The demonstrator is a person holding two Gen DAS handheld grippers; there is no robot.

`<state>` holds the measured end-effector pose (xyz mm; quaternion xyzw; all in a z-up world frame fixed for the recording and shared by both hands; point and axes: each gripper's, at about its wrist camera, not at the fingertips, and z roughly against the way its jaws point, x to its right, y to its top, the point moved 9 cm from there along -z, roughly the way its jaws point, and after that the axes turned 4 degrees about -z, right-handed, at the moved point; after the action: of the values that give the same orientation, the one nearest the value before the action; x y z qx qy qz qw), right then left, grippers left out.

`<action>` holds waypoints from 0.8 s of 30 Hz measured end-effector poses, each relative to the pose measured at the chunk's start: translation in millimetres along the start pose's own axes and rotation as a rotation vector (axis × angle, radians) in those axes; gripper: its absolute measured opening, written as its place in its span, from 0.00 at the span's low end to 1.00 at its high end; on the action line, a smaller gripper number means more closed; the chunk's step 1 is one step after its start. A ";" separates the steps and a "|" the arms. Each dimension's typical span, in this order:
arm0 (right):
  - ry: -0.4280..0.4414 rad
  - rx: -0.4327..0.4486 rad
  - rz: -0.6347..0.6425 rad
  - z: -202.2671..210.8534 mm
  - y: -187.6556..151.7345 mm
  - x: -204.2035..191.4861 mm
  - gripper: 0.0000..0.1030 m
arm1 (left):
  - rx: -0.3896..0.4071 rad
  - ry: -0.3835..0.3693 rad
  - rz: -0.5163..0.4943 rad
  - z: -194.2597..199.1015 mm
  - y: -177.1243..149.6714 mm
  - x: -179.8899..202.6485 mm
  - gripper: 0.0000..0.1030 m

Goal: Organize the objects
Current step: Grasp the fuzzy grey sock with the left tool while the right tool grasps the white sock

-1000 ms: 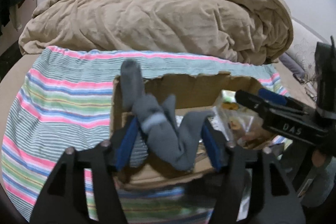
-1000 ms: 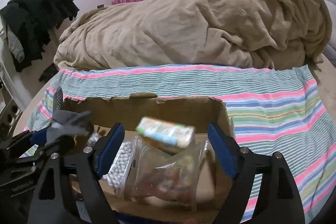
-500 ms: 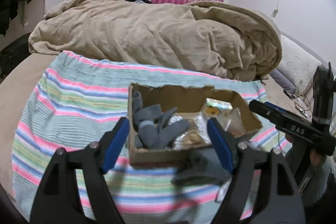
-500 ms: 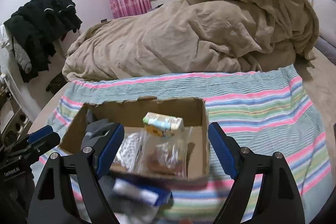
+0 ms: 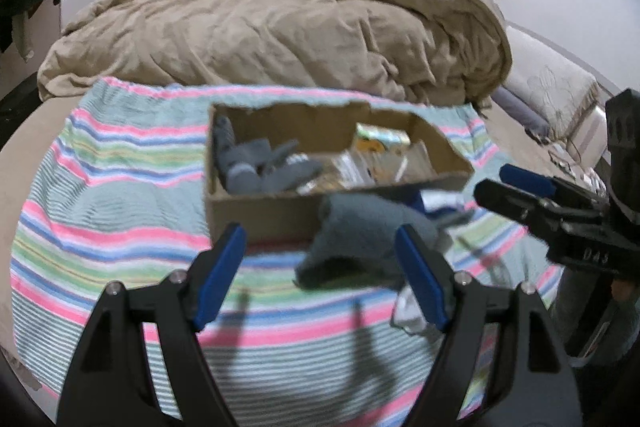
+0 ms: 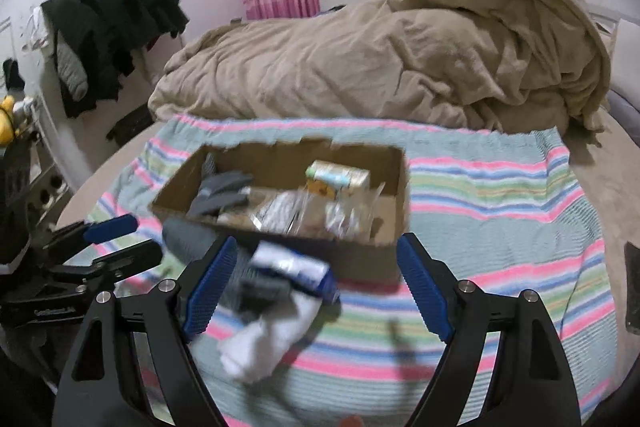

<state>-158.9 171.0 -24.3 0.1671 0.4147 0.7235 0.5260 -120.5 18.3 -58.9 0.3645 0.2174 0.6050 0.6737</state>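
An open cardboard box sits on the striped blanket. It holds a grey sock, clear plastic bags and a small carton. A grey sock lies in front of the box, with a white and blue sock beside it. My left gripper is open and empty, held back from the box above the grey sock. My right gripper is open and empty above the white sock.
A striped blanket covers the near bed. A bunched tan duvet lies behind the box. Dark clothes hang at the left wall. A pillow lies at the right.
My left gripper let go of the grey sock into the box. Both grippers drew back and up from the box, so the socks in front of it came into view.
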 end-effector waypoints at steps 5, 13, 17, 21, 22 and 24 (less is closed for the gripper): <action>0.014 -0.042 0.018 -5.8 -19.0 -6.7 0.82 | -0.027 -0.023 -0.024 -7.5 -9.5 14.9 0.76; 0.041 -0.113 -0.008 -22.1 -40.3 -1.7 0.81 | -0.073 -0.005 -0.060 -24.2 -26.1 19.0 0.76; 0.038 -0.165 -0.021 -36.4 -53.7 2.5 0.72 | -0.076 -0.005 -0.066 -32.5 -30.2 20.1 0.76; 0.075 -0.202 -0.049 -43.7 -61.7 1.0 0.65 | -0.048 -0.027 -0.081 -33.6 -25.3 29.8 0.76; 0.085 -0.198 -0.042 -43.6 -61.7 -0.3 0.57 | -0.046 -0.024 -0.087 -34.0 -25.4 31.9 0.76; 0.085 -0.198 -0.019 -44.9 -63.6 -1.6 0.41 | -0.034 -0.035 -0.099 -35.3 -24.9 38.0 0.76</action>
<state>-149.1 157.1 -100.4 0.0796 0.3647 0.7623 0.5288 -123.5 63.3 -94.6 0.3523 0.2132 0.5681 0.7126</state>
